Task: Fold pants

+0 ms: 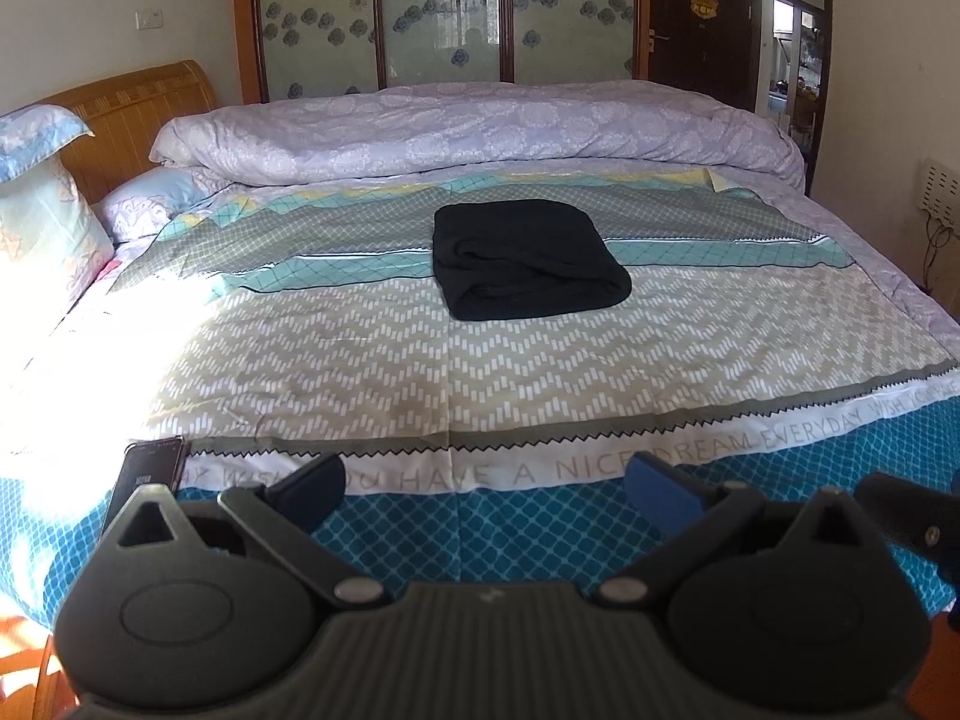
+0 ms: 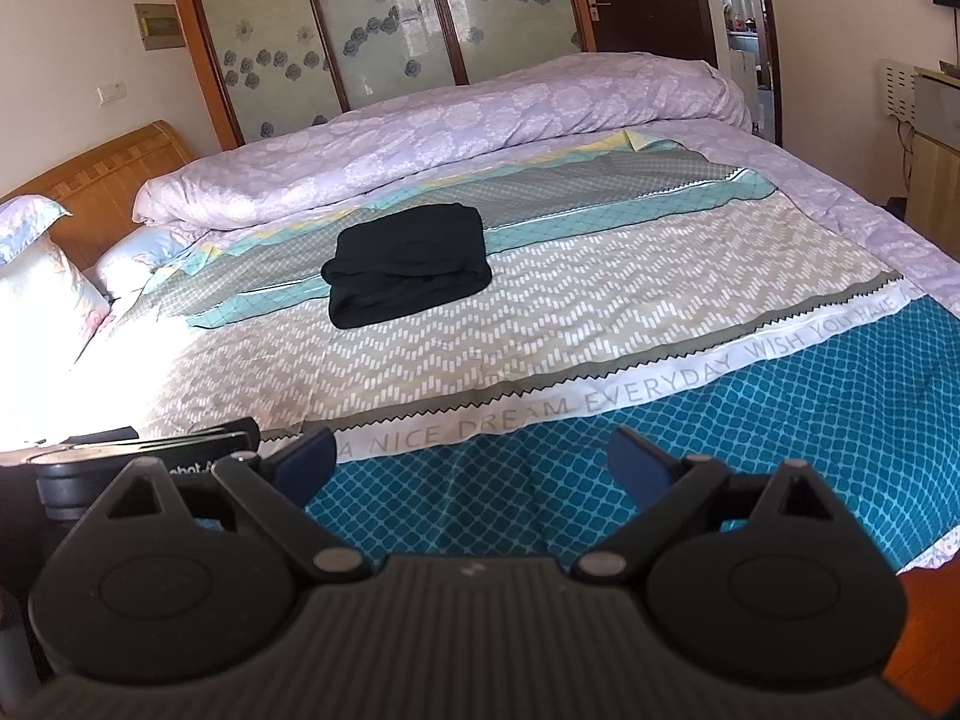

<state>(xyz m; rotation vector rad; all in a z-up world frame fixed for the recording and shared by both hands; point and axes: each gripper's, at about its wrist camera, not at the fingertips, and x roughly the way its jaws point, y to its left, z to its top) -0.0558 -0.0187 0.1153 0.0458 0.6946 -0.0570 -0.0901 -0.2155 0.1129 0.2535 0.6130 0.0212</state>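
The black pants [image 1: 528,261] lie folded into a compact rectangle in the middle of the bed, on the patterned sheet [image 1: 360,360]. They also show in the right wrist view [image 2: 408,267]. My left gripper [image 1: 486,486] is open and empty, held back over the bed's near edge, well short of the pants. My right gripper [image 2: 471,459] is open and empty too, also over the near edge and far from the pants. Part of the right gripper shows at the right edge of the left wrist view [image 1: 912,516].
A rolled lilac duvet [image 1: 480,126] lies across the far side of the bed. Pillows [image 1: 42,228] and a wooden headboard [image 1: 132,114] are at the left. A phone [image 1: 150,468] lies on the near left edge. A wardrobe with glass doors [image 1: 444,12] stands behind.
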